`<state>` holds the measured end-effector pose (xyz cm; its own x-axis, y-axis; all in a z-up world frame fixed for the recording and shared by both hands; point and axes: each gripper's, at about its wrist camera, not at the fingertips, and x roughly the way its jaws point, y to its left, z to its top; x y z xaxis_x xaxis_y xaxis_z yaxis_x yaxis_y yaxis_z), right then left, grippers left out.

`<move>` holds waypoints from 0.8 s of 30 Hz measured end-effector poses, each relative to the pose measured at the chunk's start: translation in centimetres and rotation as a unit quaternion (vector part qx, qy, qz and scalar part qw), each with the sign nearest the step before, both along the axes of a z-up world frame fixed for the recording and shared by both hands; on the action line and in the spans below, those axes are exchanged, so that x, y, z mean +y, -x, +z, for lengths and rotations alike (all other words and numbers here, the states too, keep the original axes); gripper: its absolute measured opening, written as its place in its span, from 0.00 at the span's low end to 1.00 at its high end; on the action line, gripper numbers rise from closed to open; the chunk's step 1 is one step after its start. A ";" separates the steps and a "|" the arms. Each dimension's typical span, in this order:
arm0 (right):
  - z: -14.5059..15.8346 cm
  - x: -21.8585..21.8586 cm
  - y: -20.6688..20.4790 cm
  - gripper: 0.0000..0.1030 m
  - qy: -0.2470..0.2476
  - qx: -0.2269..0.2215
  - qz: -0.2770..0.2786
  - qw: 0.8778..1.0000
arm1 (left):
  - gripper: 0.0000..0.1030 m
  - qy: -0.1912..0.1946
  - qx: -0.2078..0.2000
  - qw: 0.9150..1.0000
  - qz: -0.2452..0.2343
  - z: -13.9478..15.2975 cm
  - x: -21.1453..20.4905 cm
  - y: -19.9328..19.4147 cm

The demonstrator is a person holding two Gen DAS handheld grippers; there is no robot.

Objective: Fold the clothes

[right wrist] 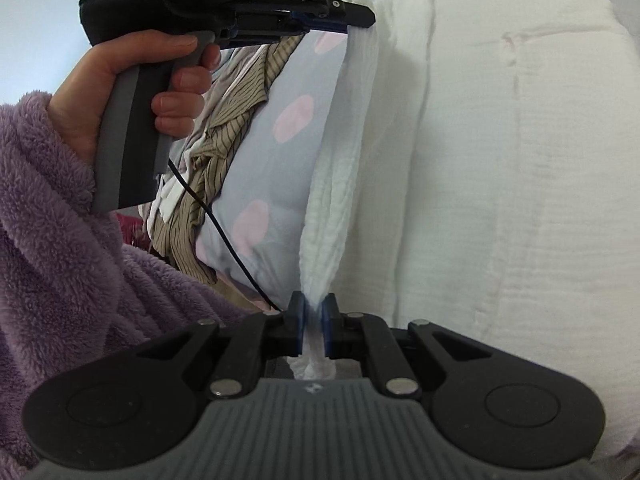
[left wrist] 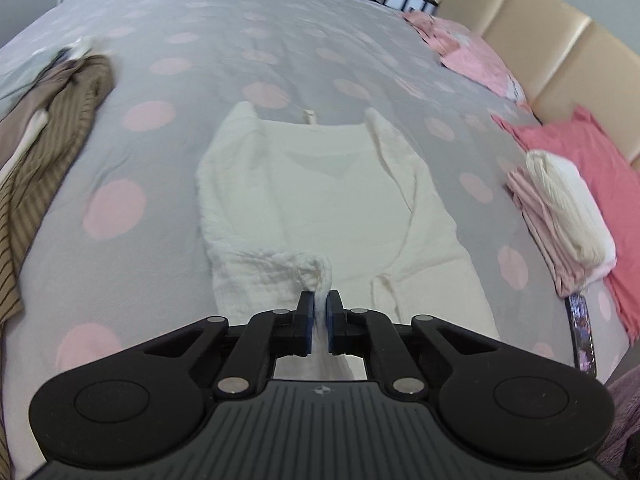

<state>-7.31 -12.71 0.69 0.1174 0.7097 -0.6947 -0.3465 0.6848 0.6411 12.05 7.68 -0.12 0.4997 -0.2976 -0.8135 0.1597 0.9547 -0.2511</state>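
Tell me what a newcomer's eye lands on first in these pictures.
A white top lies spread in the middle of a grey bedspread with pink dots. Both claws are shut on its near edge: the left claw and the right claw, the cloth stretched between them. A striped brown shirt lies heaped at the left.

Bare bedspread [left wrist: 248, 28] toward the far edge. Striped heap [left wrist: 60, 120] crowding the left edge; folded stack [left wrist: 560, 216] and pink pillows [left wrist: 476, 52] lining the right edge.
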 end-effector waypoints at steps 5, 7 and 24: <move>-0.6 -2.8 0.1 0.10 0.005 0.018 -0.040 0.999 | 0.04 -0.022 0.023 0.999 -0.033 -1.7 -3.5 -1.8; -1.3 -3.4 -0.1 0.10 0.007 0.030 -0.053 0.998 | 0.04 -0.026 0.034 0.998 -0.051 -2.6 -4.8 -2.4; -5.2 -3.6 -0.8 0.09 0.040 0.075 -0.062 0.994 | 0.13 -0.037 0.090 0.992 -0.080 -6.4 -7.3 -3.6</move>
